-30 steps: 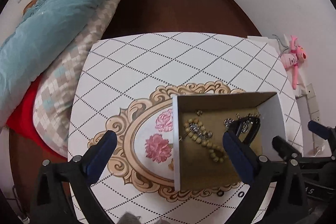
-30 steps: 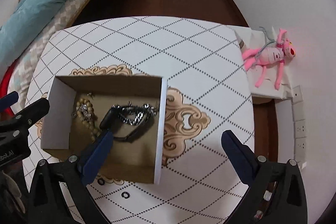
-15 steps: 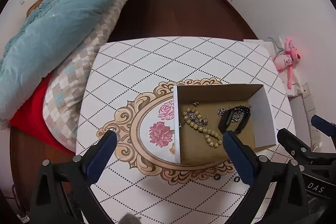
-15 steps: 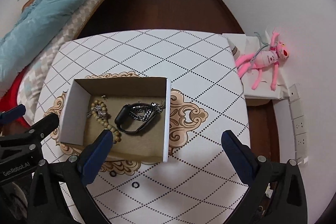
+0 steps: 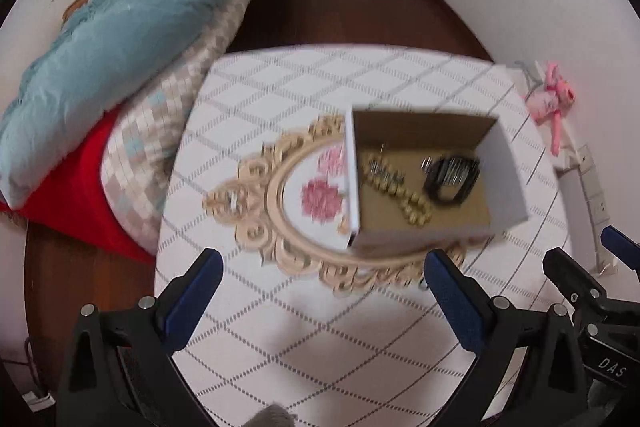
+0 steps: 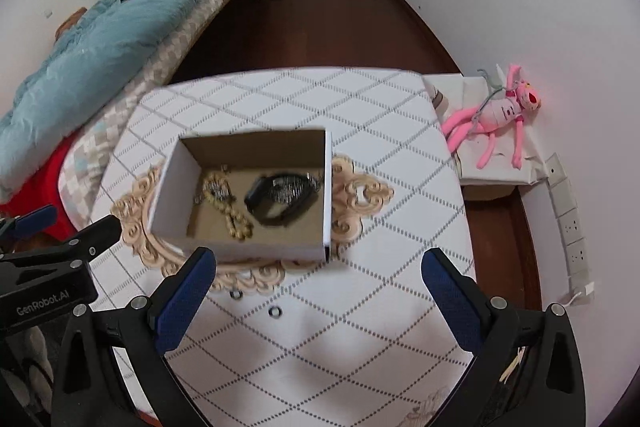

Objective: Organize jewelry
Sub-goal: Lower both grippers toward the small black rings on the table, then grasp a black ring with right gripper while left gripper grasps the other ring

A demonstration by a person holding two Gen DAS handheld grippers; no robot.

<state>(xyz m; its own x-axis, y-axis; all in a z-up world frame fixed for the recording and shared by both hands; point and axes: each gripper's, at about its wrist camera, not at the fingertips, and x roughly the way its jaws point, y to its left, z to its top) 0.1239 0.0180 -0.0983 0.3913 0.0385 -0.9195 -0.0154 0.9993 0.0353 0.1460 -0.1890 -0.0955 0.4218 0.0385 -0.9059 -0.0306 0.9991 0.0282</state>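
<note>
An open cardboard box sits on the white patterned table. Inside lie a gold bead bracelet and a black bracelet with a metal chain. Two small rings lie on the table in front of the box. My left gripper is open and empty, above the table's near side. My right gripper is open and empty, right of the left one; it shows at the left wrist view's right edge.
A bed with a teal duvet and a red sheet stands left of the table. A pink plush toy lies on a low white box at the right wall. Dark wood floor lies beyond.
Both grippers have pulled back and up from the box, which now looks smaller and farther. The jewelry stays in the box. Both grippers stay open.
</note>
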